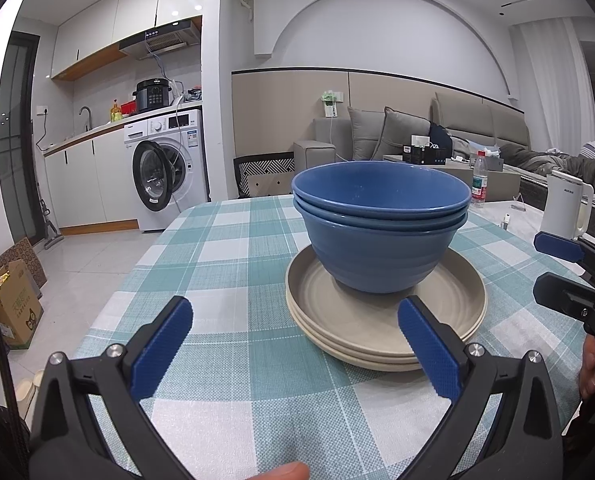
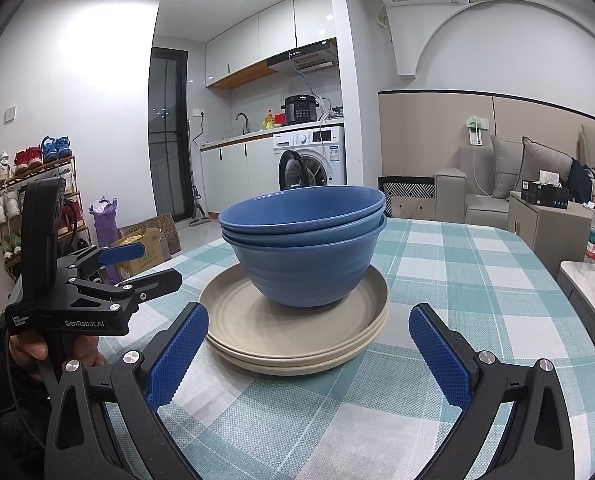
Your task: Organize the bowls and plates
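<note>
Looks basically done: nested round blue bowls [image 1: 381,224] sit on the stacked beige plates [image 1: 385,320], just ahead of both spread, empty grippers, left gripper [image 1: 293,344] and right gripper [image 2: 309,356]. Probably three each, hard to count.

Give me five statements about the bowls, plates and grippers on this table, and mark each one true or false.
1. The blue bowls sit nested on top of the beige plates. True.
2. The left gripper is shut on a plate. False: its jaws are wide apart and hold nothing.
3. The right gripper is open. True.
4. The plates lie on a bare wooden table. False: they rest on a teal and white checked tablecloth.
5. The top bowl holds food. False: the part of its inside that shows is empty.
</note>
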Motion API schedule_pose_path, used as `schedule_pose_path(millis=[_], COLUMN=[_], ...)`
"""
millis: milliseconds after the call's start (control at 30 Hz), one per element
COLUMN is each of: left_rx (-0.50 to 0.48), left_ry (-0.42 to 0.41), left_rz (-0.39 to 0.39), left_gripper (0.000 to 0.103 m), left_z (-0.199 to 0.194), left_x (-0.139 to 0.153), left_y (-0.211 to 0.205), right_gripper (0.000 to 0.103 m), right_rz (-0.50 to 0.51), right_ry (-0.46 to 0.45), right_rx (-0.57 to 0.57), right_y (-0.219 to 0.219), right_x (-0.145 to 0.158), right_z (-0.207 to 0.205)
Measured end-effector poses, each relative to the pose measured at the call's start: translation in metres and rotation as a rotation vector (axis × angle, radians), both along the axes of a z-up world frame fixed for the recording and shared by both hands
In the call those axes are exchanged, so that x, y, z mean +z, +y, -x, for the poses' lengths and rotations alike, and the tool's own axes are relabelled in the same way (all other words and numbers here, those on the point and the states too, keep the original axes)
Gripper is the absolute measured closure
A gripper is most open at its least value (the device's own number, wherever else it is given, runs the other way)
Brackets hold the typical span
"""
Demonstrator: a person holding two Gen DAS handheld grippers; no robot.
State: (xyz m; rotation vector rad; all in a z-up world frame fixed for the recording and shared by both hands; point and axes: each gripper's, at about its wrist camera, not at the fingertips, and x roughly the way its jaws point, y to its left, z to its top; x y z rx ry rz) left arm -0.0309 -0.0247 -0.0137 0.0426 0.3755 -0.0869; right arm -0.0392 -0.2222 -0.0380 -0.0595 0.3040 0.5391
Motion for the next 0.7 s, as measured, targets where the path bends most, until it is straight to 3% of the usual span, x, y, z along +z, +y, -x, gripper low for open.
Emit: schedule_pose_path(millis=[700], left_rx=[0.001], left_ry=[-0.002], left_rz=[0.000], left_gripper=[0.000], left_z=[0.0000], left_x=[-0.0001], left_y=[-0.0001], right_gripper=[0.001], right_rz=[-0.001], right_ry=[0.002], right_rx=[0.000], right_y=[-0.0011], right_x=[0.0003], right_z=[0.0010])
